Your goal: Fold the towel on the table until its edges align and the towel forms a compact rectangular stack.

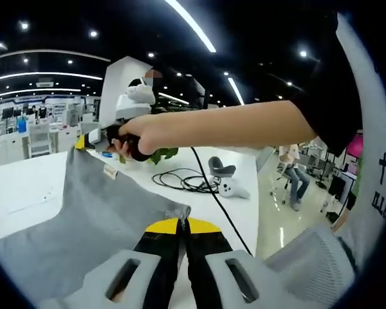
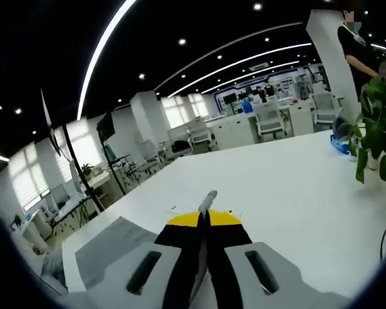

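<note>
The grey towel (image 1: 96,219) is held up over the white table (image 1: 26,187), stretched between both grippers. In the left gripper view my left gripper (image 1: 182,223) is shut on the towel's near corner, which bunches just above the yellow tips. A hand holds my right gripper (image 1: 82,143) farther off, shut on the far corner by a small label. Seen from its own camera, the right gripper (image 2: 204,217) is shut with a thin grey towel edge (image 2: 208,199) sticking out of the tips. More of the towel (image 2: 106,251) hangs at lower left.
Black cables (image 1: 180,180), a white controller (image 1: 233,188) and a grey stand (image 1: 220,168) lie on the table's far right part. A potted plant (image 2: 376,122) and a blue item (image 2: 340,145) sit near the table (image 2: 289,193) edge. A person (image 1: 293,174) sits beyond.
</note>
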A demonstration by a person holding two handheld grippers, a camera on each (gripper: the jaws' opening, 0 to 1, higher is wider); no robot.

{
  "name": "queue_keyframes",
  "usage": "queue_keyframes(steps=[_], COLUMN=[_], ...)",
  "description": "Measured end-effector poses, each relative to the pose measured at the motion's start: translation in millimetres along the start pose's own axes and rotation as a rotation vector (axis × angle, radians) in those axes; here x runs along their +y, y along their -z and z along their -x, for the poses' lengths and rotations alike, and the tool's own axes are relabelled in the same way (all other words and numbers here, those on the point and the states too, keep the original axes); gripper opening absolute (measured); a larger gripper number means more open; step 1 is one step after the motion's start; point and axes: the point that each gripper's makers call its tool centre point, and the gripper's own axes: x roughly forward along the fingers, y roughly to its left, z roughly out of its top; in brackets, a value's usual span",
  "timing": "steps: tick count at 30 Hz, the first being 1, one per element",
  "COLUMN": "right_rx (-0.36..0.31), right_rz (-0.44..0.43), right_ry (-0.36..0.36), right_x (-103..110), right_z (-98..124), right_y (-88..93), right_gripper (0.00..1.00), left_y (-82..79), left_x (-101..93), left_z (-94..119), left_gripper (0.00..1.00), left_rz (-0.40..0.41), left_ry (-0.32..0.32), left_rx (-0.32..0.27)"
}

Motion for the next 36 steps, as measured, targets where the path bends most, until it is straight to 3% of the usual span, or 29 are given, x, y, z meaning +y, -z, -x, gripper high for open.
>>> queue_keyframes(steps=[8,14,24,36], right_rx=[-0.009,-0.028,-0.029,-0.028], right_rz=[0.007,0.037,0.064,0.094], right_ry=[-0.027,-0.065,-0.11,-0.167], right_x=[30.7,69.0,114.1,172.2], right_z=[-12.4,-25.2,-48.5,-77.3], right_y=[-14.5,-23.2,-38.2,-38.1], right_gripper=[0.0,0.0,0.0,0.0], left_y=[-10.0,-13.8,-18.4,-11.4], left_x=[15.9,28.5,52.1,80.2], left_z=[32.0,59.0,107.8,168.5], left_gripper=[0.03,0.03,0.03,0.03], left_rz=[0.024,0.031,0.015,0.043], left_ry=[-0.049,-0.079,-0.163,-0.286], left_rx=[-0.025,-0.056,-0.076,-0.103])
